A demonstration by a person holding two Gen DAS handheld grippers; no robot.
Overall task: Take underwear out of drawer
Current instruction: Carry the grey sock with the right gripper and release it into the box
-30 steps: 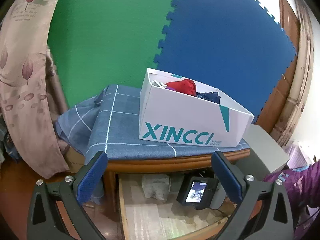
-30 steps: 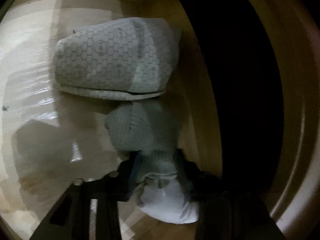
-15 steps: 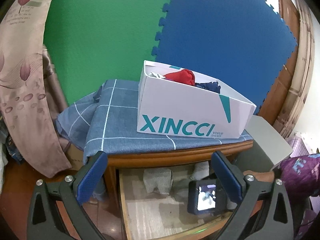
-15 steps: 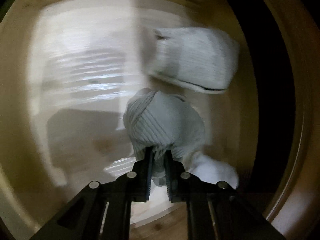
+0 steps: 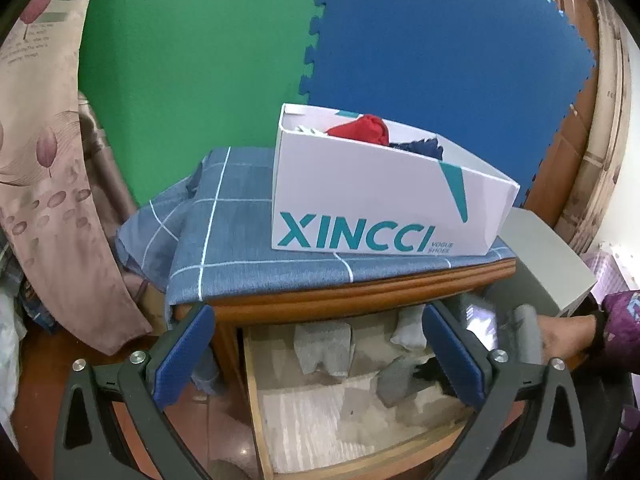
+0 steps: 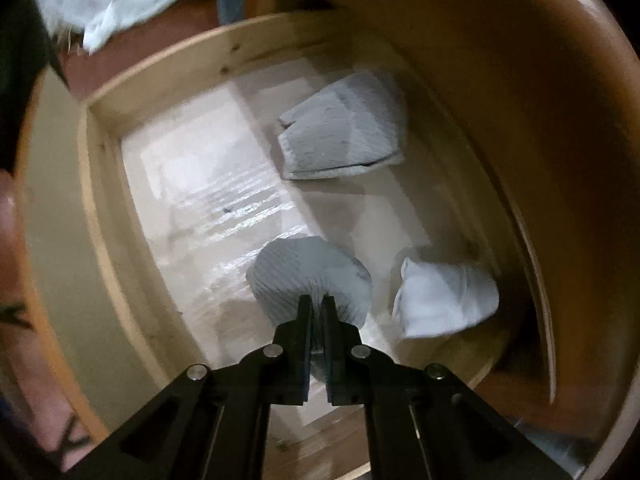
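right now the right tool (image 6: 317,308) is clamped on a bunched fold of grey ribbed underwear (image 6: 308,272), its two fingers pressed nearly together with only cloth between them. the piece hangs as a rounded bundle just beyond the fingertips, above the floor of the open drawer (image 6: 96,184); whether its lower edge touches the drawer liner cannot be told. two more pieces lie in the drawer: a folded patterned grey one (image 6: 340,128) toward the back and a crumpled white one (image 6: 444,300) just beside the held bundle, at the drawer's right.

the left tool (image 5: 320,344) is held wide apart and empty, in front of the drawer below the cabinet edge. on the tabletop above, over a blue checked cloth (image 5: 240,240), stands a white shoe box (image 5: 380,208) with red and dark garments in it.

the underwear looks light, soft and limp, so it should drape and fold rather than resist. a pinch on a thick gathered fold, as here, seems sound; a single thin layer could slip out. being so light, it likely needs little force, but a trailing edge might catch on the drawer front as it is lifted.
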